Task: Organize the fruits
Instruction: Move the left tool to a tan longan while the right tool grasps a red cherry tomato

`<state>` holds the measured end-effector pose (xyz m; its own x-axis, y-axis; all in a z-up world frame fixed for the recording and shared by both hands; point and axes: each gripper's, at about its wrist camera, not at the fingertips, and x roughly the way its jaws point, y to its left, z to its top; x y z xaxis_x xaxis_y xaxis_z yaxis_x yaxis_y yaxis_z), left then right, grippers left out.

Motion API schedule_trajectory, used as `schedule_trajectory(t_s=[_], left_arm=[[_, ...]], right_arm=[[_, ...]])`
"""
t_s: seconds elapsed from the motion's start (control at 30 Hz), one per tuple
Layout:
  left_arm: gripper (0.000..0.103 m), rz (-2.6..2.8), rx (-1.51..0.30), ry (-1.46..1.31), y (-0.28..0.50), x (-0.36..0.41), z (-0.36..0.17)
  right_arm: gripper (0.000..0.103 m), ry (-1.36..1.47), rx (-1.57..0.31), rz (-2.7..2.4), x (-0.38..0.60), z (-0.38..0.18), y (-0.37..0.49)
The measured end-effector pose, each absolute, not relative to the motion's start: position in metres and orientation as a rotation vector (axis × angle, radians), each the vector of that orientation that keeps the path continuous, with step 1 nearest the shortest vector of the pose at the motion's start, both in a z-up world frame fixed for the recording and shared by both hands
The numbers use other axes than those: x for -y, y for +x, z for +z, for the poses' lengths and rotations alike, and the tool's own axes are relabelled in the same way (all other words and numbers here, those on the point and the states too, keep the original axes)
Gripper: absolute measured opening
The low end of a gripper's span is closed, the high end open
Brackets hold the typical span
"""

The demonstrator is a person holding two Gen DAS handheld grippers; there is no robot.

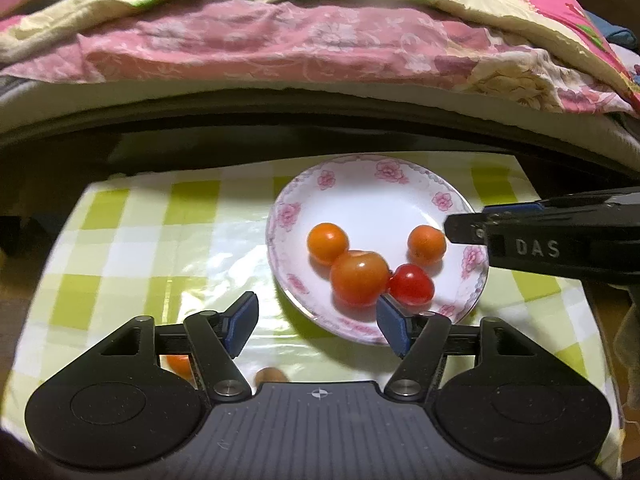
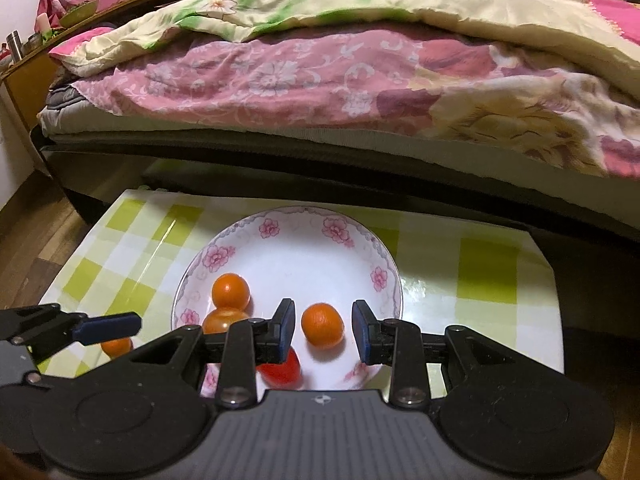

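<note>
Warm indoor light, glare on the glossy tablecloth (image 1: 224, 264), fisheye-bent blurry edges.

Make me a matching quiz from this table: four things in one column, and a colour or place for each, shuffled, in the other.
Things:
1. plate
2. cherry tomato
3. tablecloth
4. lone orange fruit

Colour or place:
A. green and white checks
B. lying on the cloth, off the plate
C. white with pink flowers
D. red, on the plate

Pairs: 1-C, 2-D, 3-A, 4-B
</note>
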<state>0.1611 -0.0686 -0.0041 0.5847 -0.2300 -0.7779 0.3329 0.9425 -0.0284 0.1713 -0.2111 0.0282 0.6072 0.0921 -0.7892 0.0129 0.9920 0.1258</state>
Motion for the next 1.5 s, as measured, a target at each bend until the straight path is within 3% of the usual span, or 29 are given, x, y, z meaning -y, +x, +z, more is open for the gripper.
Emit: schedule_trajectory(t_s=[0.83,1.5], left_arm=[[0.085,-0.249,-0.940,0.169,0.125,0.032,-0.002],[0.085,-0.274,-0.979,0.142,0.112,0.006,-0.006]], right_arm=[[0.035,0.041,-1.000,0.085,0.181,0.027,0.102],[0.035,-0.038,-1.068,0.284,0.149,0.004,0.083]])
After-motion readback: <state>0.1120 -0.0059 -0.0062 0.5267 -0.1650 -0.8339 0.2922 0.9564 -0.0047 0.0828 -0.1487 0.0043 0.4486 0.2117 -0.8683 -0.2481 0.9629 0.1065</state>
